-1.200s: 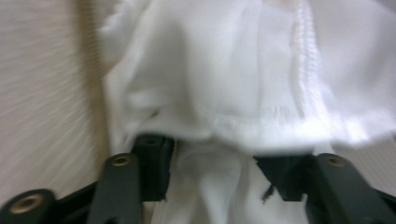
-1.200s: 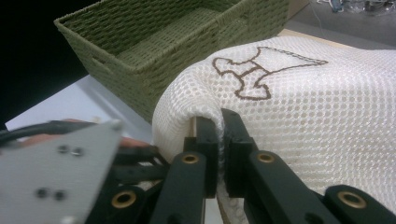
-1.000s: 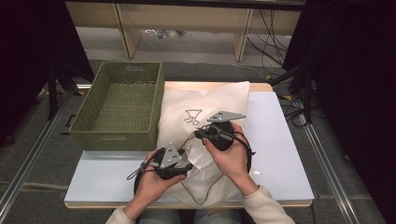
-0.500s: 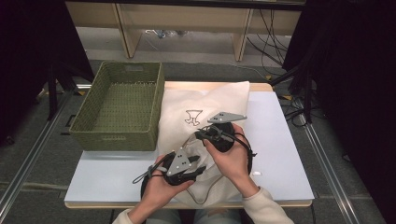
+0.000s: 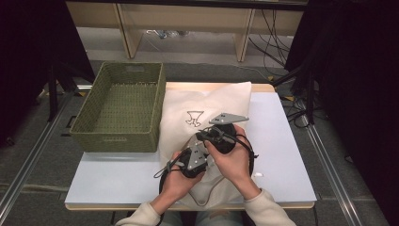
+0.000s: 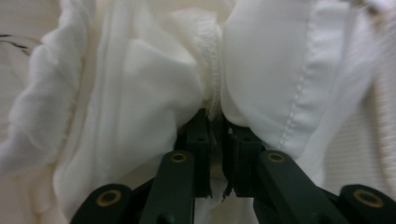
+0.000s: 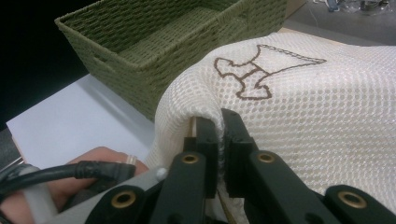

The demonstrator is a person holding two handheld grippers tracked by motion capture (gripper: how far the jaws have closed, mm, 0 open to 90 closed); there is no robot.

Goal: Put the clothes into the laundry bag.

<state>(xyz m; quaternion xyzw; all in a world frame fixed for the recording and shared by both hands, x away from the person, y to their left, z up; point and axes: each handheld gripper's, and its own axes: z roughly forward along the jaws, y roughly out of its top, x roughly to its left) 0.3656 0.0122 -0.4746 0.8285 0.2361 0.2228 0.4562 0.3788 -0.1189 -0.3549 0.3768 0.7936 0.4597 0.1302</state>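
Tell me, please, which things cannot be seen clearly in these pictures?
- Mesh bag: its near end in the high view, covered by both hands.
- Left hand-held gripper: what it pinches beyond white folds; blurred cloth surrounds it.
- Green basket: its far side, cut by the right gripper view's top edge.

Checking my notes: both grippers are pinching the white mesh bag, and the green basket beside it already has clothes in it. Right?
Not quite: the green basket is empty, as the high view shows. Both the left gripper and the right gripper are indeed pinching the white mesh bag.
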